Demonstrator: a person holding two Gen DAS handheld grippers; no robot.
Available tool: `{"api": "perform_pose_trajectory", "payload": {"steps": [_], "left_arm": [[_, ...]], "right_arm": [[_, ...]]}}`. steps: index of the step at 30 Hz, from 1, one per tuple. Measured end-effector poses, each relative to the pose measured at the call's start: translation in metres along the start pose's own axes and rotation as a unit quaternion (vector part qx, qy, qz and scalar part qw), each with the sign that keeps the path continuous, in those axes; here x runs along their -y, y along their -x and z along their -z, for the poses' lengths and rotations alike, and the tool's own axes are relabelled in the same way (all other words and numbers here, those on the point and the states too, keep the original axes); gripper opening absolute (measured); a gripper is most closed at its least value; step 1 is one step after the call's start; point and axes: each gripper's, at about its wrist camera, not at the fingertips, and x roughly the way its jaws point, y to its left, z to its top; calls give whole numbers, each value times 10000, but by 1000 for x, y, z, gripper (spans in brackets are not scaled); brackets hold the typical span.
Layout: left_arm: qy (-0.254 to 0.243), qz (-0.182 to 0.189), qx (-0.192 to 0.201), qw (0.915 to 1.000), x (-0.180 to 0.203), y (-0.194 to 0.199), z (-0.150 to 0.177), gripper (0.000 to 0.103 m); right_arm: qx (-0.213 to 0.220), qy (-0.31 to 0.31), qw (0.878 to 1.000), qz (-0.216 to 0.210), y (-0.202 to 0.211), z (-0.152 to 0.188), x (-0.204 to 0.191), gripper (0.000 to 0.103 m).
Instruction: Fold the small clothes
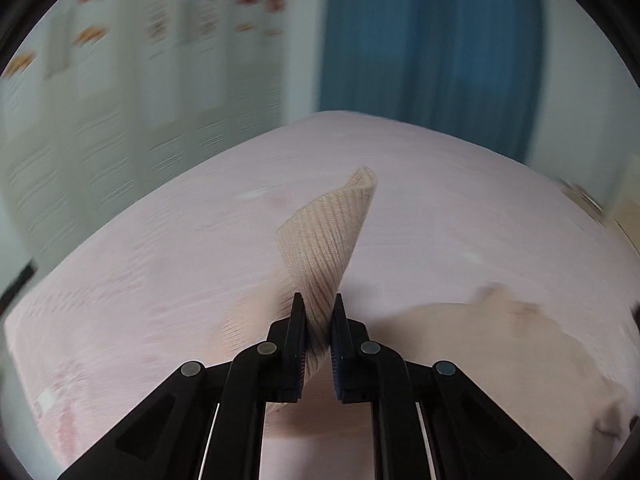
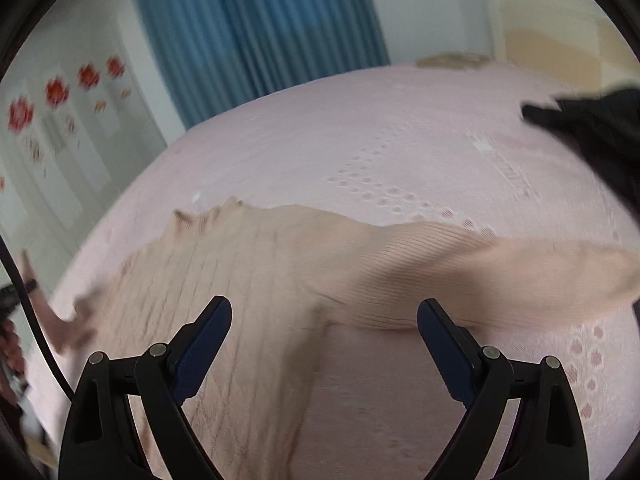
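The left gripper (image 1: 318, 312) has its jaws closed on one sleeve end (image 1: 328, 240) of the beige ribbed sweater (image 2: 248, 280), which stands up in a soft cone. The sweater lies spread on the pink patterned bedcover (image 2: 360, 140). The right gripper (image 2: 324, 316) hangs over it with jaws wide apart, holding nothing. At far right lies one black cloth (image 2: 592, 120).

Left gripper (image 1: 318, 312) clamped, right gripper (image 2: 324, 320) agape
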Motion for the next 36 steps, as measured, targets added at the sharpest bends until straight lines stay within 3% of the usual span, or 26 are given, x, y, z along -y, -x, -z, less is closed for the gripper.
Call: {"api": "perform_pose_trajectory", "payload": {"steps": [4, 9, 13, 17, 19, 21, 23, 25, 26, 27, 30, 33, 36], "left_arm": [[-516, 705, -58, 9962, 106, 2, 6, 10], [-1034, 1493, -405, 9825, 220, -3, 50, 10], [-1355, 1798, -780, 9712, 277, -11, 96, 11], [-1581, 1968, -1056, 9618, 307, -2, 137, 13], [-1519, 2225, -1351, 9535, 306, -7, 144, 20], [-1484, 2426, -1587, 9455, 302, -12, 145, 33], [-1467, 2383, -1576, 9470, 295, -12, 143, 43], [-1404, 2284, -1346, 9539, 269, -4, 134, 59], [-1352, 2255, -1196, 9574, 253, 0, 131, 71], [-1292, 2290, -1093, 9586, 239, 4, 128, 75], [-1297, 2048, -866, 9663, 204, 6, 121, 75], [-1265, 1446, -672, 9791, 166, -7, 114, 75], [-823, 1644, -763, 9800, 126, -24, 107, 75]], "right_arm": [[87, -206, 9996, 150, 6, -5, 22, 90], [86, -513, 9985, 143, 5, -11, 41, 90], [226, -559, 9979, 234, 11, -18, 50, 90], [159, -692, 9973, 185, 8, -19, 58, 90], [106, -700, 9973, 198, 5, -20, 58, 90], [91, -709, 9974, 123, 3, -20, 57, 90], [58, -728, 9973, 7, 0, -20, 55, 90], [-15, -680, 9977, -65, -6, -19, 47, 90], [-48, -636, 9979, -80, -8, -18, 42, 90], [-96, -565, 9983, -102, -12, -17, 35, 90], [-208, -390, 9989, -125, -20, -13, 16, 90], [-392, -92, 9991, -155, -33, -8, -10, 90], [-483, 125, 9987, -43, -43, -4, -32, 85]]}}
